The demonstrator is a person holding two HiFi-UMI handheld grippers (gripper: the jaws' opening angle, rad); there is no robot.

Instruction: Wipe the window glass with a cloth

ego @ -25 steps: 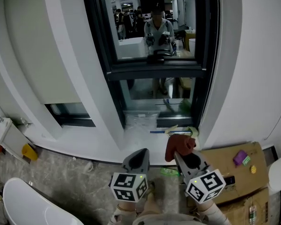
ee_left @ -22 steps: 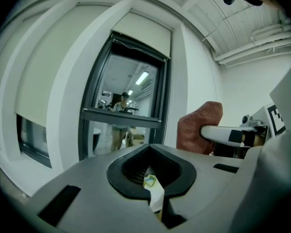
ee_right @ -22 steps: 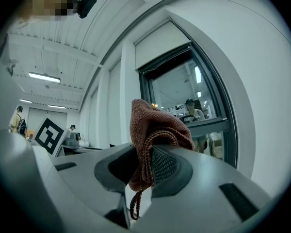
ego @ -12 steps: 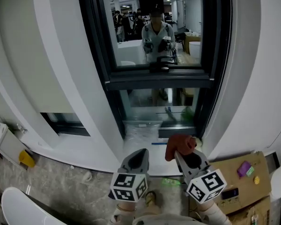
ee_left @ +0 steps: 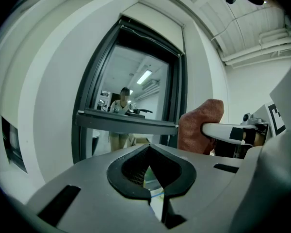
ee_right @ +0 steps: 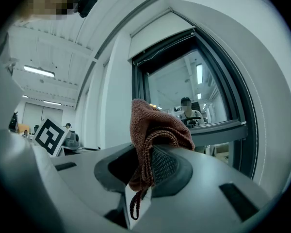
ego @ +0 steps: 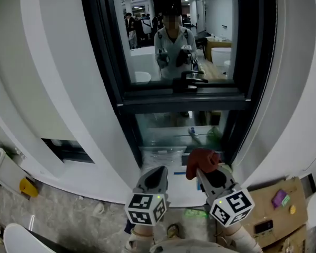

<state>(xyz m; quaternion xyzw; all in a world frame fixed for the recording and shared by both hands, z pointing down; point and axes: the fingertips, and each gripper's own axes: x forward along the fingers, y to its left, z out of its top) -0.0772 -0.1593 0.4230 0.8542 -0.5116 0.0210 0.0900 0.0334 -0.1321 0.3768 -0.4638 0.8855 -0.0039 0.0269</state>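
Note:
A dark-framed window (ego: 179, 96) fills the wall ahead; its upper glass pane (ego: 174, 33) mirrors a person with both grippers. My right gripper (ego: 200, 168) is shut on a reddish-brown cloth (ego: 201, 161), which bunches above the jaw tips, a little below and short of the lower pane (ego: 176, 130). In the right gripper view the cloth (ee_right: 153, 135) is folded over the jaws with a loose thread hanging. My left gripper (ego: 157, 174) is beside it at the left, jaws closed with nothing between them (ee_left: 150, 171). The cloth (ee_left: 201, 130) shows at the right of the left gripper view.
A black window handle (ego: 189, 80) juts from the middle rail. White wall (ego: 58, 88) flanks the frame on both sides. Low on the right lies flat cardboard (ego: 276, 202) with small objects; a yellow item (ego: 26, 186) lies at the left on the floor.
The view has closed in on the window and tilted up, so the glass looks larger and the floor clutter has slid down. Both grippers keep their pose; the cloth stays held.

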